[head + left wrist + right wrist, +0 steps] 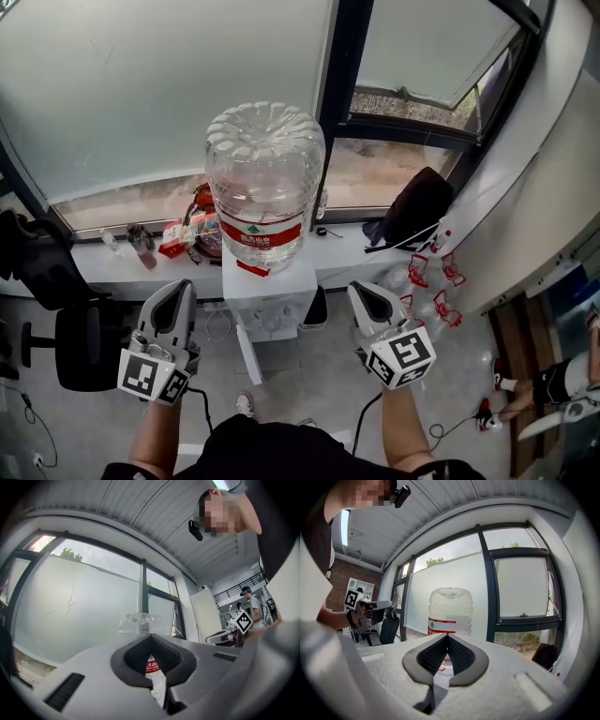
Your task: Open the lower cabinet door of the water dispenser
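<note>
Two grippers, left [176, 292] and right [364, 296], both pressed together on nothing, flank the water dispenser [274, 305] just ahead; its lower cabinet door [249, 354], seemingly the upright white panel seen edge-on, sits below them, slightly nearer the left. Water bottle [264, 187] on top, cluttered windowsill [103, 270] behind

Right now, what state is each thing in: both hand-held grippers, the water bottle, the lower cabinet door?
Left hand-held gripper: shut, empty.
Right hand-held gripper: shut, empty.
Water bottle: seated neck-down on the dispenser.
Lower cabinet door: looks swung open, seen edge-on.
</note>
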The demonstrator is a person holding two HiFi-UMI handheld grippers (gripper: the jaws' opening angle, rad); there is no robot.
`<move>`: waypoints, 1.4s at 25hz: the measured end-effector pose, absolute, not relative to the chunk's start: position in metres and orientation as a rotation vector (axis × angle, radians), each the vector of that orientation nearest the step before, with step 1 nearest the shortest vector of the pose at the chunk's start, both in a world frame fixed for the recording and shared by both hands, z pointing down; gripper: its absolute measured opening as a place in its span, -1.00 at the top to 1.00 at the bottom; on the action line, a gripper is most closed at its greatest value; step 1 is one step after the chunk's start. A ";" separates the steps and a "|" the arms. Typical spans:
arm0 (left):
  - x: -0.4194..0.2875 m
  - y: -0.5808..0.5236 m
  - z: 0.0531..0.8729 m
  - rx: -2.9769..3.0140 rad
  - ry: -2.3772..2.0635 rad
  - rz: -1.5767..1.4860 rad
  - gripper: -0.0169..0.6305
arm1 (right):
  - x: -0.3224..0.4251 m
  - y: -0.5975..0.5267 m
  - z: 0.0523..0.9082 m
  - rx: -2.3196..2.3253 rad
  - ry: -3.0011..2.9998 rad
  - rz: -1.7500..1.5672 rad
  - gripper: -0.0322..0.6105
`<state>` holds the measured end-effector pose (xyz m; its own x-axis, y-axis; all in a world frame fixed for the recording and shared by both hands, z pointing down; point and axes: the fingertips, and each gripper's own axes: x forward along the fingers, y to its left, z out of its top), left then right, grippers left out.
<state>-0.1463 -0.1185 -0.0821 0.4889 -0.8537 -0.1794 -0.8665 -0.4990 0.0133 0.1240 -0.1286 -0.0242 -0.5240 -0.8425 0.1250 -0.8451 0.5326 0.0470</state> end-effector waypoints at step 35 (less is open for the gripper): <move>-0.171 -0.078 -0.068 -2.517 1.650 0.262 0.92 | 0.170 -0.074 -0.031 1.687 -2.525 -0.037 0.89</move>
